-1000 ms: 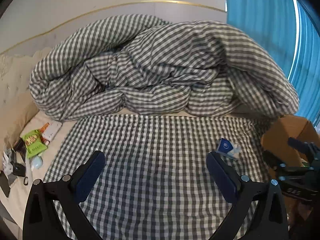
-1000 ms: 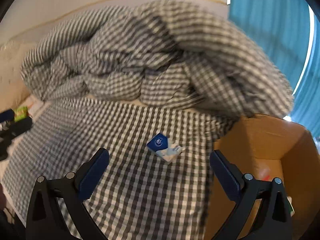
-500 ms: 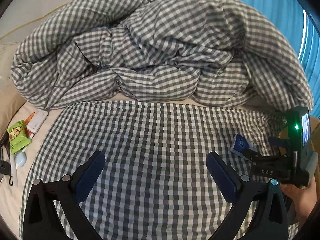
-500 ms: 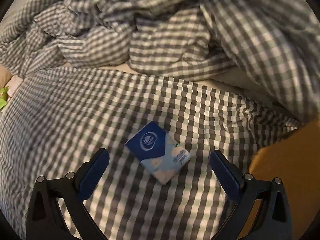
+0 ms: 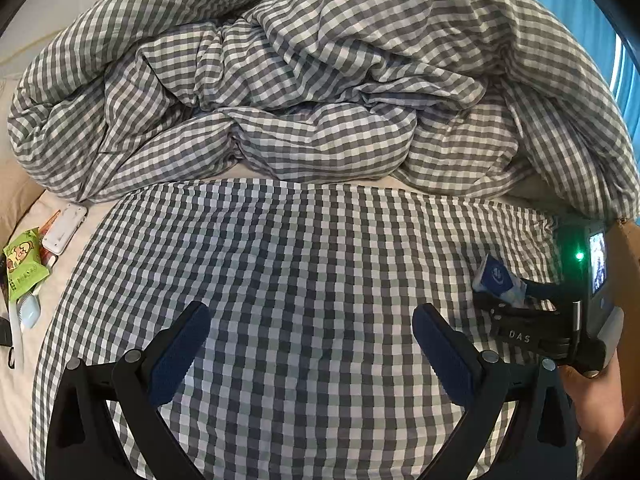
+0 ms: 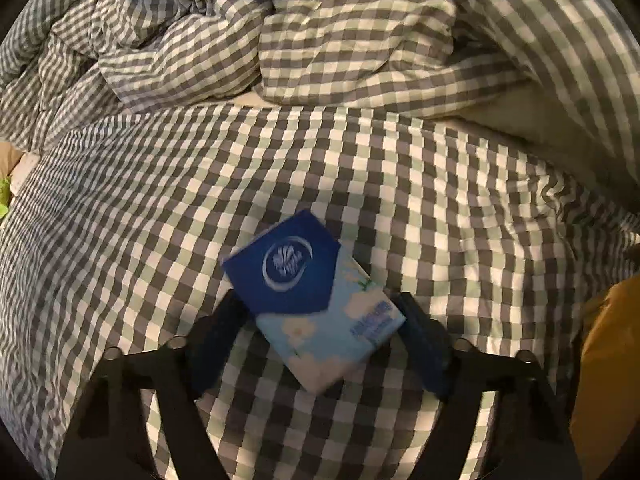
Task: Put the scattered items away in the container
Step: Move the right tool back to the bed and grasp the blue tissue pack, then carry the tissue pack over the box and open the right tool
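Gingham bedspread [image 5: 304, 280] carries one tissue packet [image 6: 316, 304], right gripper [image 6: 320, 340] closing around it, left gripper [image 5: 312, 344] spread empty; snack packets [image 5: 24, 264] wait at its left edge.

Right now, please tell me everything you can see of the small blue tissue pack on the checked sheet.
The tissue pack is a small, flat, soft packet in glossy wrap: a dark blue flap with a white round logo, and a pale blue body printed with white flowers. It lies flat and slanted on the checked sheet. The right gripper straddles it; its jaws have just been closing, and the blurred fingers stand at its two sides, whether pressing yet I cannot tell. In the left wrist view it appears beside the cardboard box.
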Available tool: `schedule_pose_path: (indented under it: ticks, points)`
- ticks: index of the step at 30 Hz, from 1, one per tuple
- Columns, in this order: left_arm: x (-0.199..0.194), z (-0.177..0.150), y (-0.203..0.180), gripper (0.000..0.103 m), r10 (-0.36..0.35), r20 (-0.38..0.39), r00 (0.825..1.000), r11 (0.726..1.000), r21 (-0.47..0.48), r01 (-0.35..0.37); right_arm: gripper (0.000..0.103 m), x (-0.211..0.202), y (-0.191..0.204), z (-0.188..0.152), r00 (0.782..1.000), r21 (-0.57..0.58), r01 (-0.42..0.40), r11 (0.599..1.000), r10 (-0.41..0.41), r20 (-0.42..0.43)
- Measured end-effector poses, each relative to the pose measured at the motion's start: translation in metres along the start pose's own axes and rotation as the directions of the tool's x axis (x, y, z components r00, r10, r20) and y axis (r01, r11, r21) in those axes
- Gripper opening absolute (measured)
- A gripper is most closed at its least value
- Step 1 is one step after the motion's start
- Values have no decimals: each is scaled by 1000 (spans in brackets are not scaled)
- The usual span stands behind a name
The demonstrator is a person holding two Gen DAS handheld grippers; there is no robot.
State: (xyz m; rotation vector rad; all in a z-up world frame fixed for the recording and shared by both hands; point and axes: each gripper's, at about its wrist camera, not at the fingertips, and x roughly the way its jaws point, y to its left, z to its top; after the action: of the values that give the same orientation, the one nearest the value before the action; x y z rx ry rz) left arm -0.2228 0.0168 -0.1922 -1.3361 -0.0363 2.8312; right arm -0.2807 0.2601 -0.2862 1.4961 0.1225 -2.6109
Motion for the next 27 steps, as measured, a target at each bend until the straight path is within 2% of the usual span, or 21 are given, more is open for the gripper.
schedule_pose_path:
  ticks: [5,14,19,27]
  points:
    - [-2,0,-1,103,-4,1,1000,1000,-2,4,65,-9,-4,1,1000,26,-11,1000,10,25]
    - [-28,3,-6,103,-7,34,999,1000,6,7,64,-50,3,-1,994,41,-30,999,25,108]
    - [-56,6,-11,103,-13,73,997,1000,13,12,64,-90,12,-6,984,47,-44,998,35,175]
    - [-116,12,-31,103,-46,160,986,998,38,40,64,-193,17,-15,949,47,-38,998,21,314]
